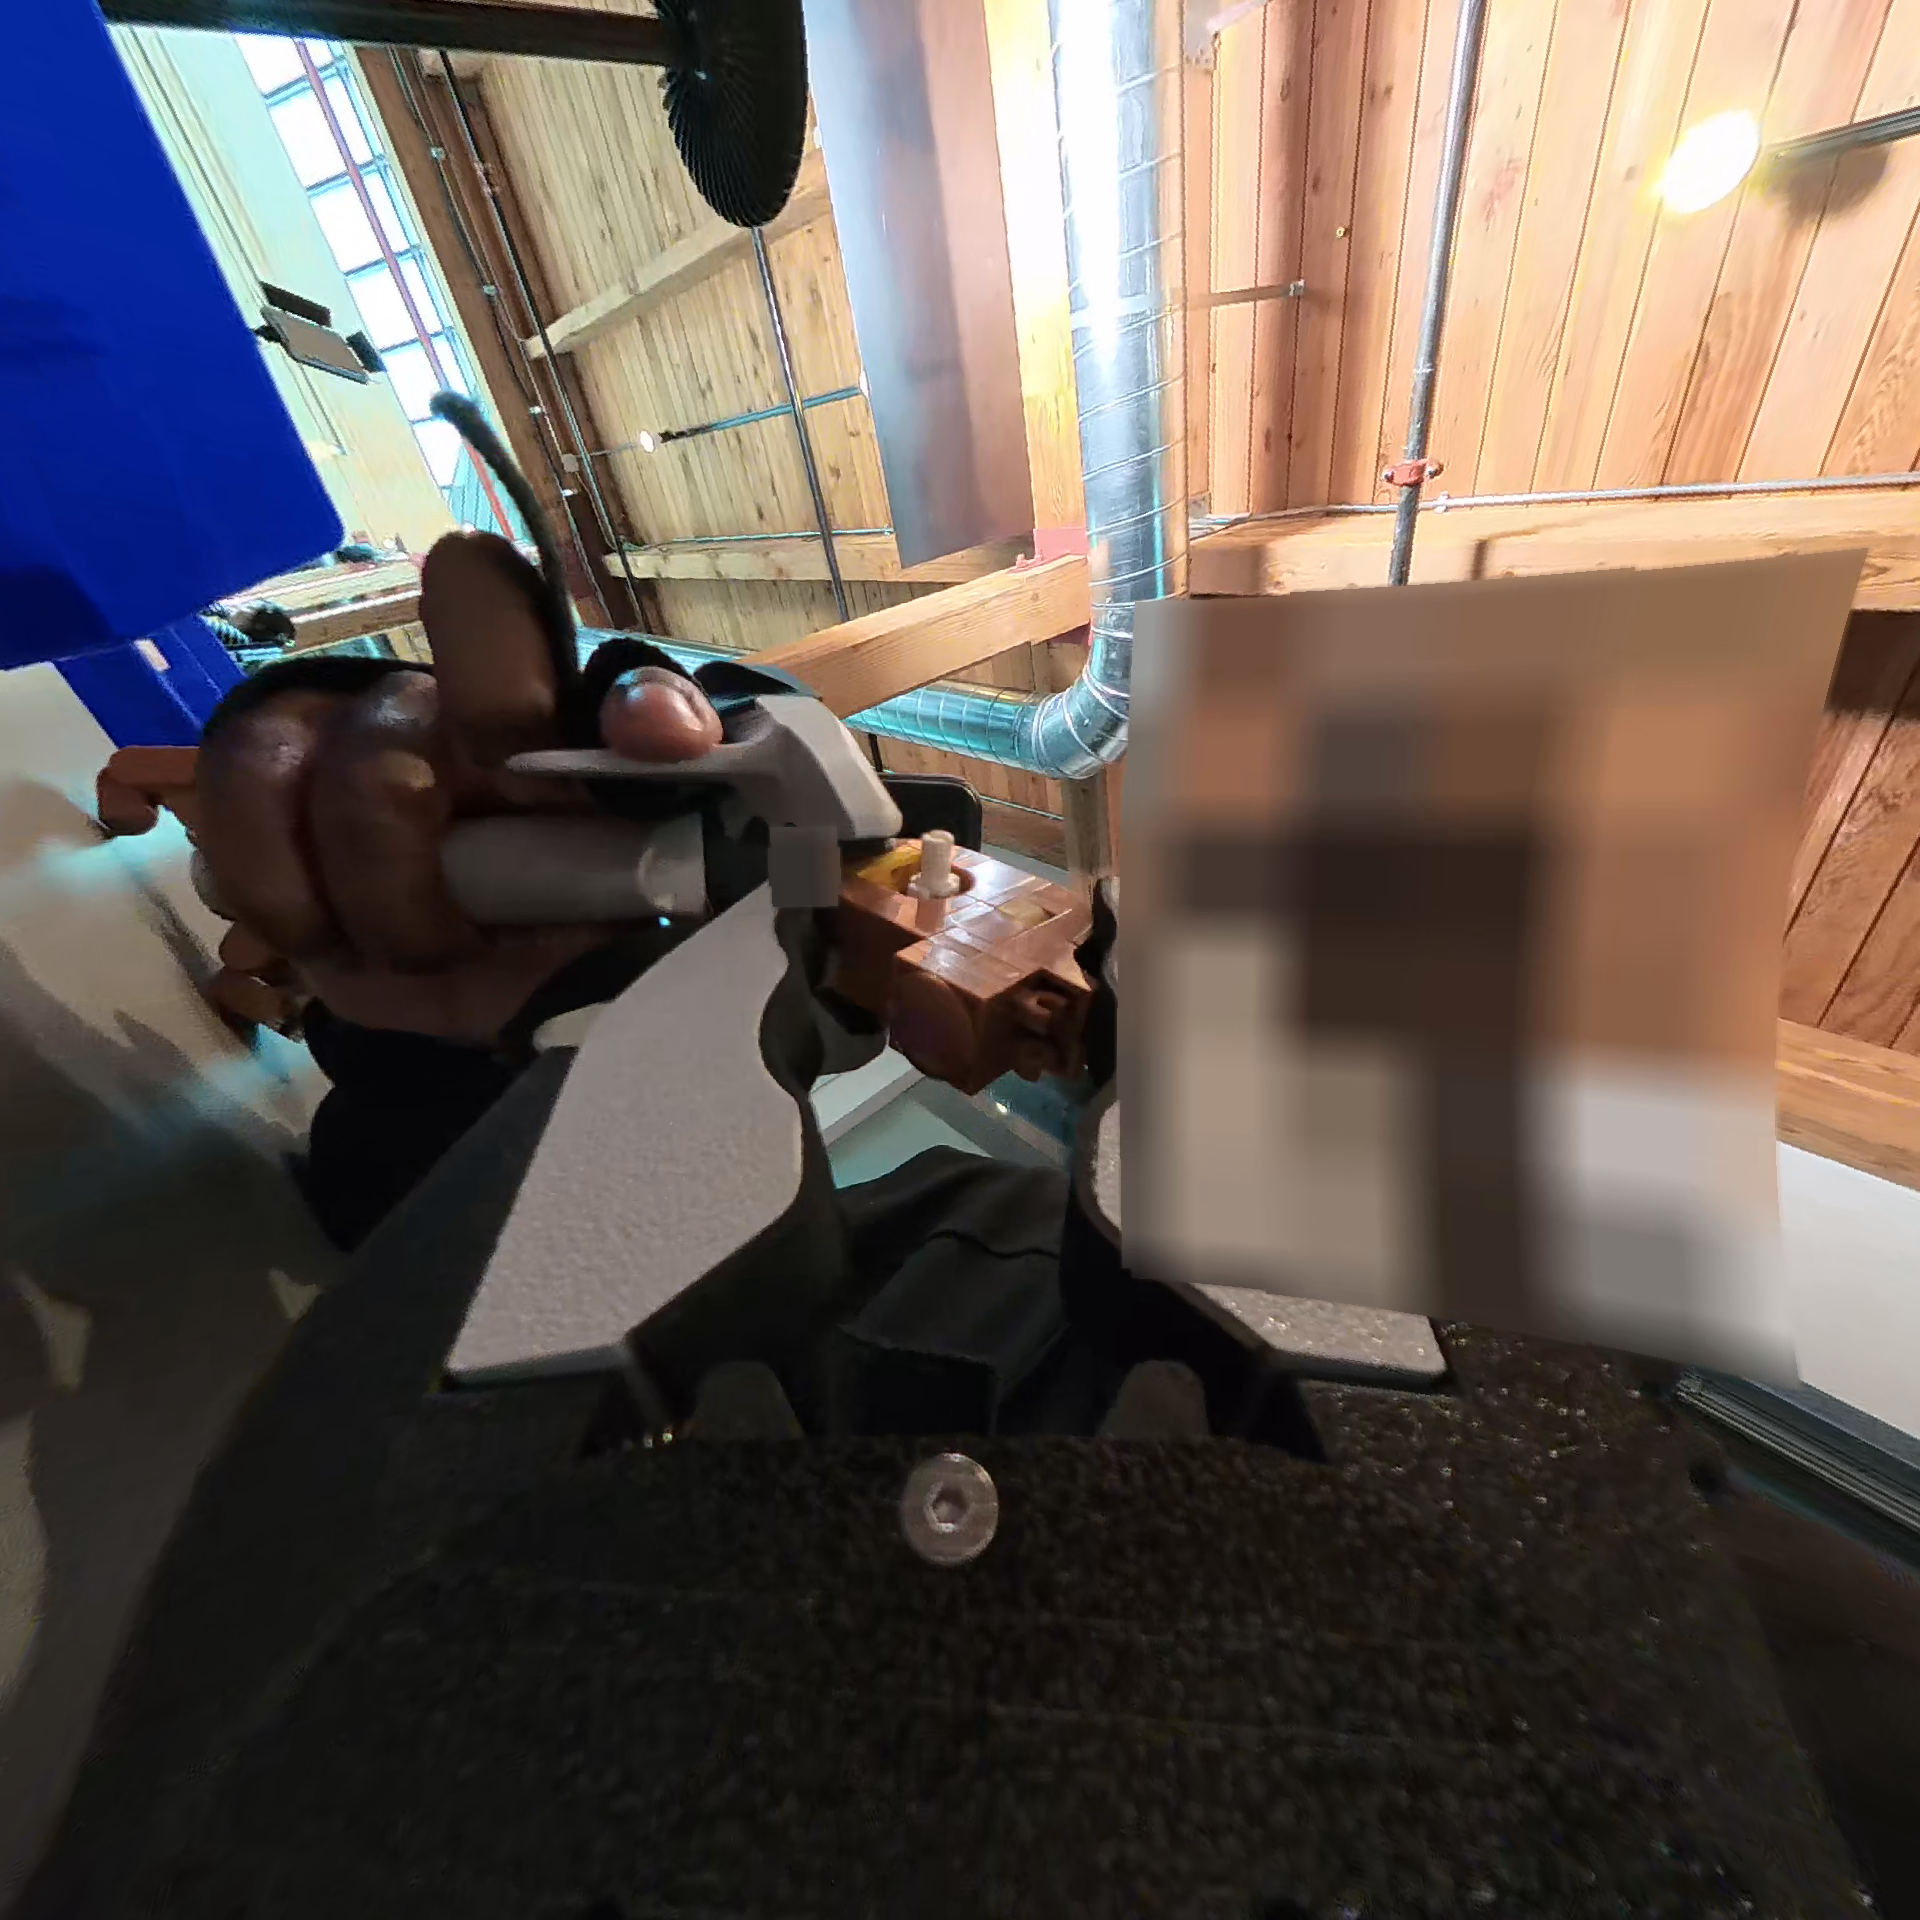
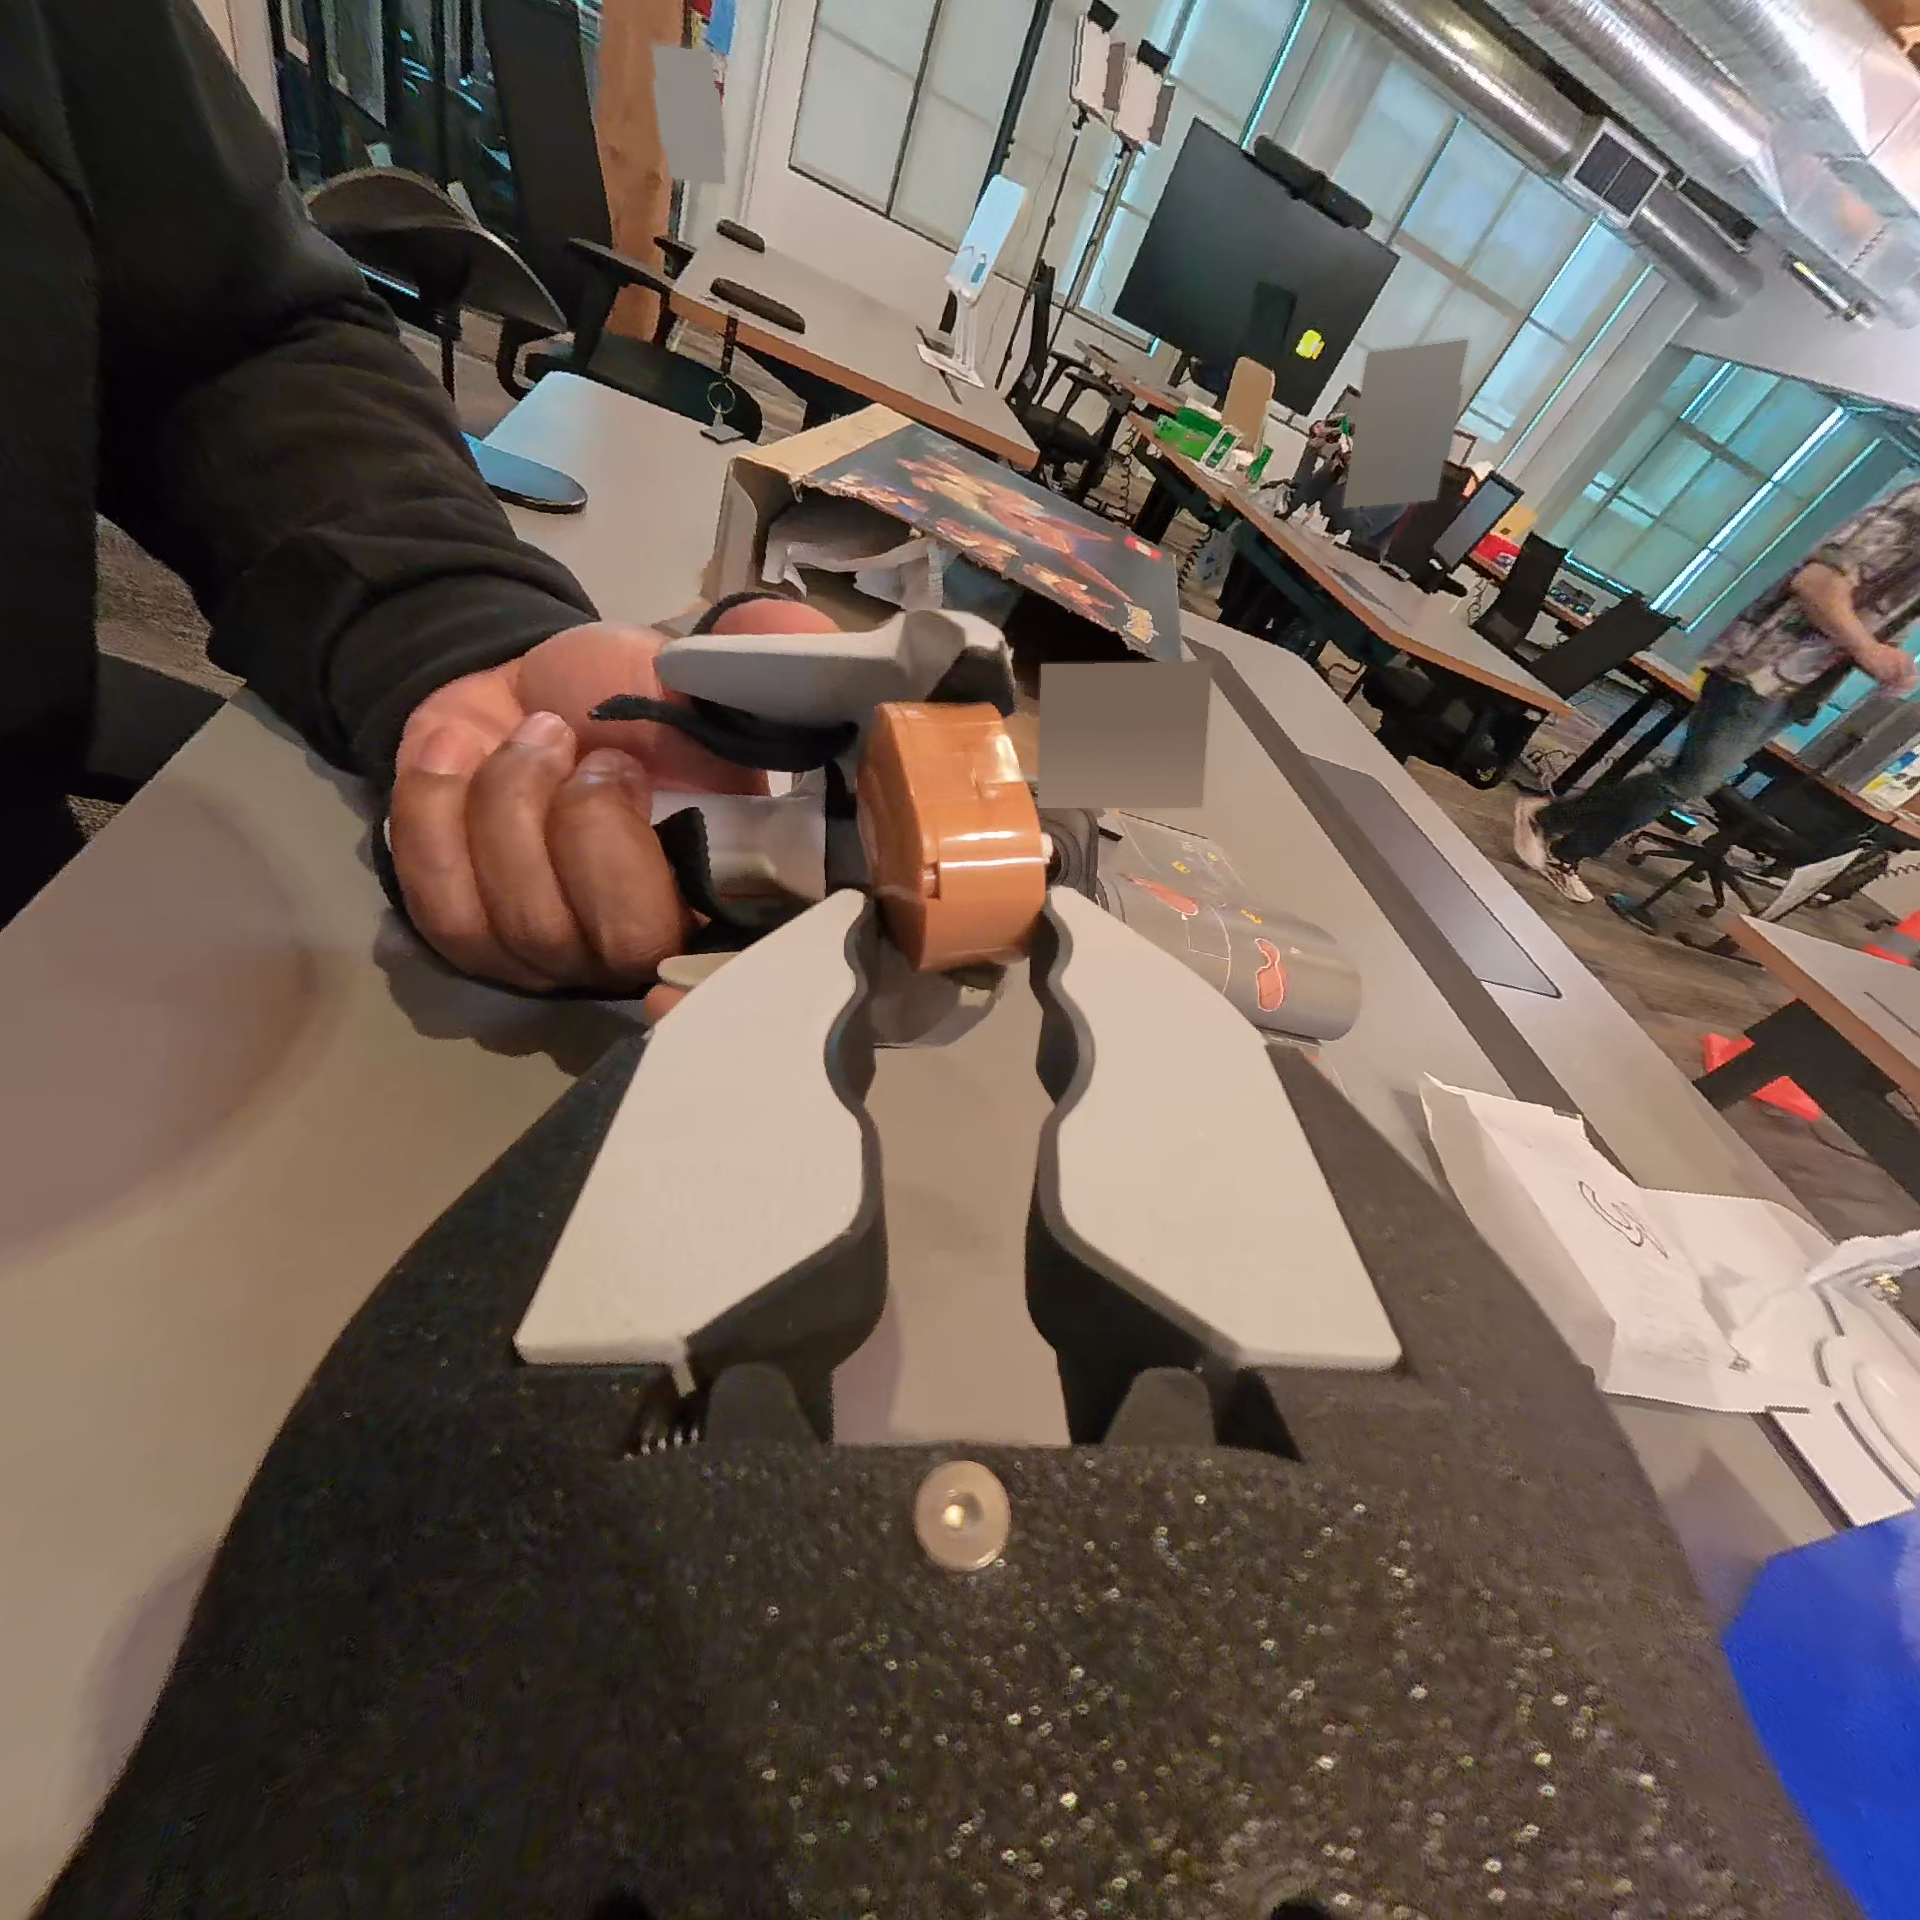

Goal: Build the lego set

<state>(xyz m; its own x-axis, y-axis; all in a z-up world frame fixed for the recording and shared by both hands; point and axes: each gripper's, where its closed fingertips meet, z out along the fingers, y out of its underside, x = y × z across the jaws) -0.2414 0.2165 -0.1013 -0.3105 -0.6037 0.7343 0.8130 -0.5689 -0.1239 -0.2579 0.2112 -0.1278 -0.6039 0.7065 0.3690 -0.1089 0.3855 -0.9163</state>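
In the left wrist view, which tilts up toward the ceiling, my left gripper (image 1: pixel 951 940) is shut on a brown tiled lego build (image 1: pixel 987 951) with a white peg (image 1: pixel 932 878) standing out of its top. The other gripper, held in a hand (image 1: pixel 343 831), meets the build from the left. In the right wrist view my right gripper (image 2: pixel 956 920) is shut on a rounded orange-brown lego part (image 2: pixel 951 842), held above the grey table (image 2: pixel 208 1091). A white pin shows at the part's right side. A hand (image 2: pixel 499 831) holds the left gripper's handle just behind it.
An open lego box (image 2: pixel 966 520) lies on the table behind the grippers. An instruction booklet (image 2: pixel 1236 945) and a torn white paper bag (image 2: pixel 1621 1268) lie to the right. A blue bin (image 2: pixel 1839 1714) is at the near right. A person (image 2: pixel 1766 665) walks far right. My two grippers' fingertips are within a few centimetres of each other.
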